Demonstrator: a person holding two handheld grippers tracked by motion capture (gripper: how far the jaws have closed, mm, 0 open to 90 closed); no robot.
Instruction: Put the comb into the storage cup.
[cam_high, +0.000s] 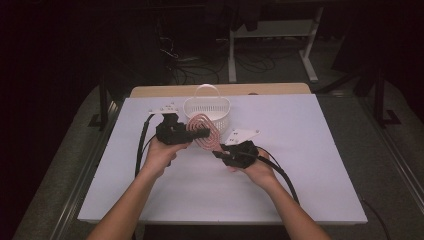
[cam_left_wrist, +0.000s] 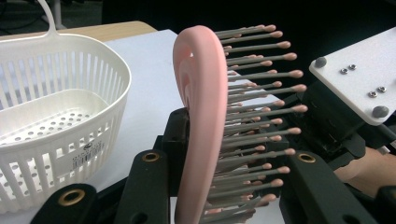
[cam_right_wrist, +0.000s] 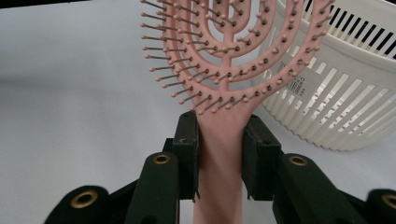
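A pink hairbrush (cam_high: 202, 131) with grey, pink-tipped bristles hangs above the white table, just in front of a white slatted basket (cam_high: 222, 119). My left gripper (cam_high: 199, 133) is shut across the brush head. In the left gripper view the brush (cam_left_wrist: 201, 116) stands edge-on between the jaws of that gripper (cam_left_wrist: 238, 154), its back against one pad and its bristles towards the other. My right gripper (cam_high: 219, 150) is shut on the handle. The right gripper view shows both pads of this gripper (cam_right_wrist: 219, 135) pressing the handle's sides below the head of the brush (cam_right_wrist: 224, 70).
The basket (cam_left_wrist: 56, 84) has a thin handle and stands at the table's far middle, close behind the brush; its wall (cam_right_wrist: 336, 107) is right of the brush head. The white table top (cam_high: 300, 165) extends to both sides. Cables trail from both grippers.
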